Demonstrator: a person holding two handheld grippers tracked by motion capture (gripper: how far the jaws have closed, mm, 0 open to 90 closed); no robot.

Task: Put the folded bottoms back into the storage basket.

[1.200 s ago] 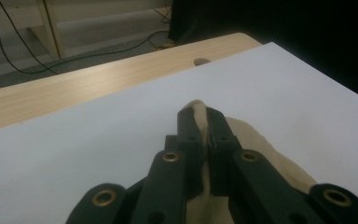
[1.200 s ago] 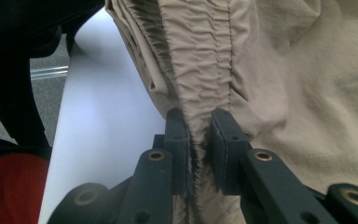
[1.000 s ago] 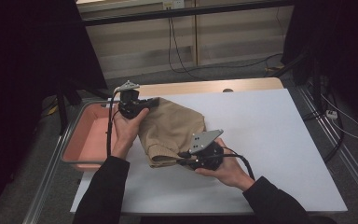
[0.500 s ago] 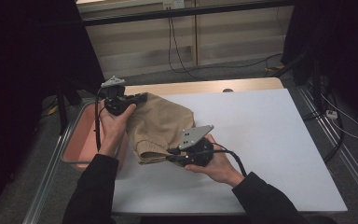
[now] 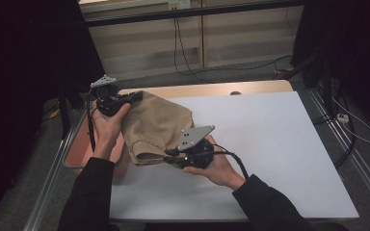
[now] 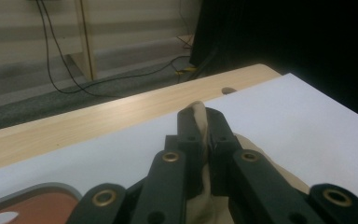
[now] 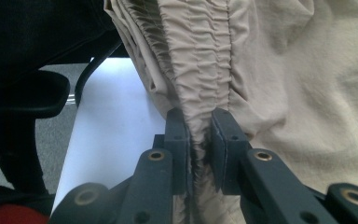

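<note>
Above the white table (image 5: 279, 144), a soft tan cloth (image 5: 156, 126) with a wrinkly stretchy edge hung between two grippers. The left gripper (image 5: 136, 96) pinched its far corner, and the right gripper (image 5: 169, 155) was clamped on its near edge. The cloth stretched slanting from one to the other.

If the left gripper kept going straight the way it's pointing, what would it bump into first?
Probably nothing soon. The left gripper, shut on the tan cloth, points out low across the white table top. Beyond it lie the wooden edge and floor cables, though depth is hard to judge.
</note>
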